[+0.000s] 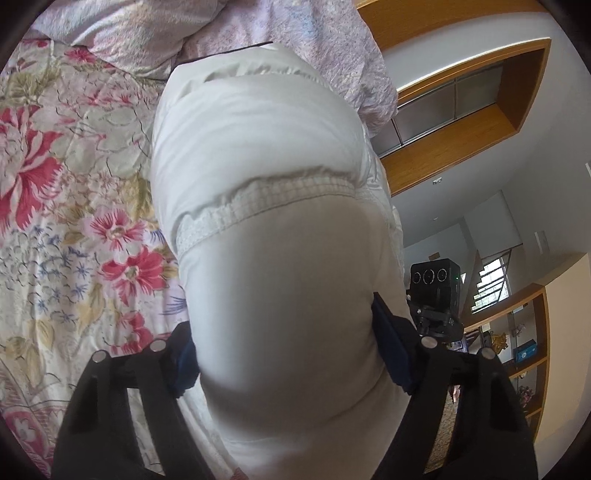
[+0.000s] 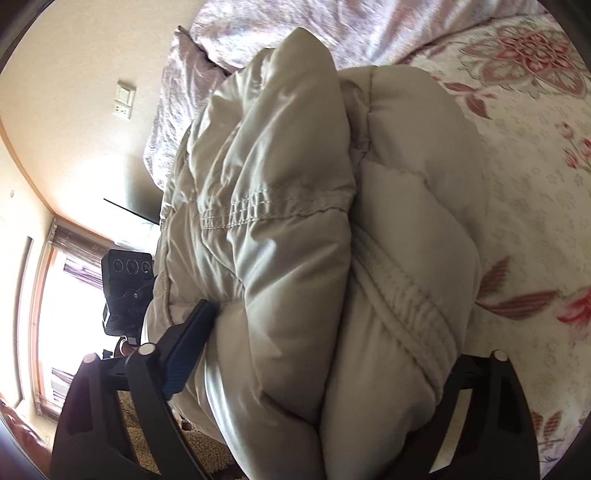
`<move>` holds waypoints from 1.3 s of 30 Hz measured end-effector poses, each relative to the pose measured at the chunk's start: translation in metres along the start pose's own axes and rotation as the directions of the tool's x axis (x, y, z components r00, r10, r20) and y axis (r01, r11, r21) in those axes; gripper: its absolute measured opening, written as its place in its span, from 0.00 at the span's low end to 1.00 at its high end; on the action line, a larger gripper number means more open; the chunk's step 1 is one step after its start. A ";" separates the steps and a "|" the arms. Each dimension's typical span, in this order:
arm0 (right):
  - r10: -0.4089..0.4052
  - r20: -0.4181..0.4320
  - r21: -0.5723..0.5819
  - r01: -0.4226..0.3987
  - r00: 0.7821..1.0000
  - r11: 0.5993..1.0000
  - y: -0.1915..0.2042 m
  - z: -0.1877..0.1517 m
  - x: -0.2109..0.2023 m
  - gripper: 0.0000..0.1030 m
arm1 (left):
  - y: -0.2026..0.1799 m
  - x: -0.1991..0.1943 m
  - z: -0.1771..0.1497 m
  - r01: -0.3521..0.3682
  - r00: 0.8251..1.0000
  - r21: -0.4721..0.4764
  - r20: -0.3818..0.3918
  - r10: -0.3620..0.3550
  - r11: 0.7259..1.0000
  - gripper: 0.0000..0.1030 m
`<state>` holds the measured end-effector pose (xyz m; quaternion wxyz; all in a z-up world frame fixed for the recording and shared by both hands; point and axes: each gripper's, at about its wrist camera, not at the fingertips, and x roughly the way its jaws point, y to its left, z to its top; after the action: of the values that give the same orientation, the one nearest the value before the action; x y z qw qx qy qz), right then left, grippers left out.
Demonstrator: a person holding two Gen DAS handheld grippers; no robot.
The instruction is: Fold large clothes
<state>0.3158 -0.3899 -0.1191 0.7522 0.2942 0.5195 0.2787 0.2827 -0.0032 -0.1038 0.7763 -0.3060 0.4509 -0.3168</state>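
Over a floral bedspread (image 1: 74, 192), the left tongs (image 1: 286, 363) are pinching a bunched white padded jacket (image 1: 258, 155). Across the bed in the right wrist view, the right tongs (image 2: 325, 354) are gripping the jacket's (image 2: 295, 221) folded bulk near a lilac quilt (image 2: 258, 29).

An off-white quilted puffer jacket (image 1: 266, 155) is filling my view, looking beige under my right wrist camera; the bedspread (image 1: 74, 177) beneath is showing red and pink flowers on cream; a pale lilac crinkled duvet (image 2: 295, 22) is lying beyond; my left gripper (image 1: 284, 354) is showing black fingers with dark blue pads (image 1: 391, 354).
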 end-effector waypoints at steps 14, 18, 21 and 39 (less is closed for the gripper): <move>0.049 -0.082 -0.103 -0.057 0.995 0.993 0.069 0.063 0.110 0.72 | 0.062 -0.106 0.032 -0.136 0.966 -0.037 0.218 0.141 0.990 0.72; 0.029 -0.074 -0.065 -0.034 0.997 0.997 0.060 0.065 0.128 0.73 | 0.094 -0.107 0.031 -0.151 0.962 -0.074 0.217 0.164 0.986 0.73; -0.001 -0.061 -0.063 -0.003 0.998 0.998 0.061 0.064 0.130 0.73 | 0.097 -0.107 0.030 -0.171 0.955 -0.053 0.235 0.179 0.984 0.73; -0.269 0.278 -0.208 0.332 0.922 0.920 0.115 0.032 0.039 0.90 | 0.049 -0.135 0.025 -0.531 0.771 -0.006 0.412 0.486 0.847 0.84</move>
<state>0.3452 -0.2897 -0.0499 0.8754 0.1448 0.4227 0.1842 0.2625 0.1351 -0.0625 0.9237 -0.1870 0.3307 -0.0502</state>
